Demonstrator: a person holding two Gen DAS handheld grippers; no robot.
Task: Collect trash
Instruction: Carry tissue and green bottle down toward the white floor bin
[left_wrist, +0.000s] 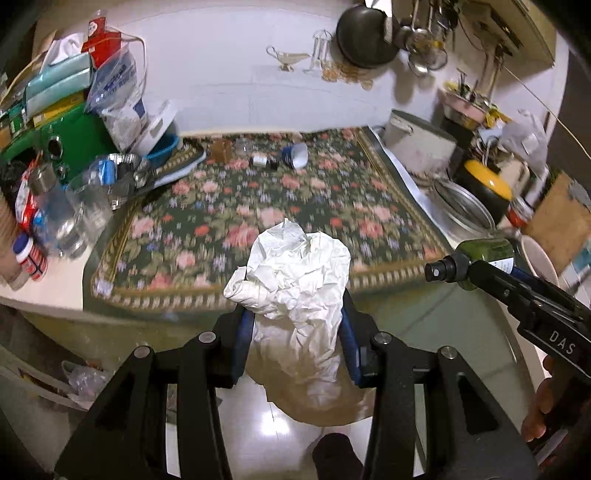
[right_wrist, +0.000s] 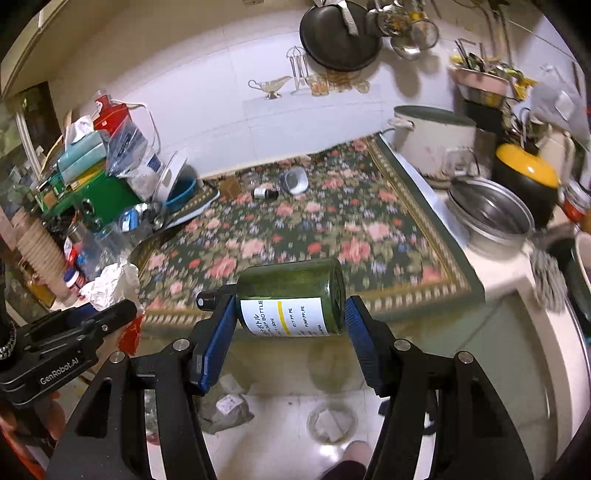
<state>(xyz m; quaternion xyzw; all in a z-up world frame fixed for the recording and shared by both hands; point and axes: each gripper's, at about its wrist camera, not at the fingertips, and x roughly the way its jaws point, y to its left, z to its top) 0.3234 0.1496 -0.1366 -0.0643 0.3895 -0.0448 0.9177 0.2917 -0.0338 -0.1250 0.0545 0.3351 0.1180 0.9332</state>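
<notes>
crumpled paper (left_wrist: 295, 273), glossy green plastic bottle (right_wrist: 291, 295)

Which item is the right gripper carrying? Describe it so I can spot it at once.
Start from the floral mat on the counter; in front of its near edge the right gripper clamps a green pump bottle lying sideways. Unlike the crumpled white paper in the left gripper, it has a white printed label and black nozzle.

Each gripper, left gripper (left_wrist: 295, 332) and right gripper (right_wrist: 291, 325), has a matte black frame of angular linkage arms joined by round silver pivot pins. The fingers (right_wrist: 216, 343) carry ribbed blue pads on their inner faces. White lettering marks the bodies: "DAS" on the right unit, "GenRobot.AI" on the left; a beaded wristband (right_wrist: 5, 341) is worn beside the left unit
</notes>
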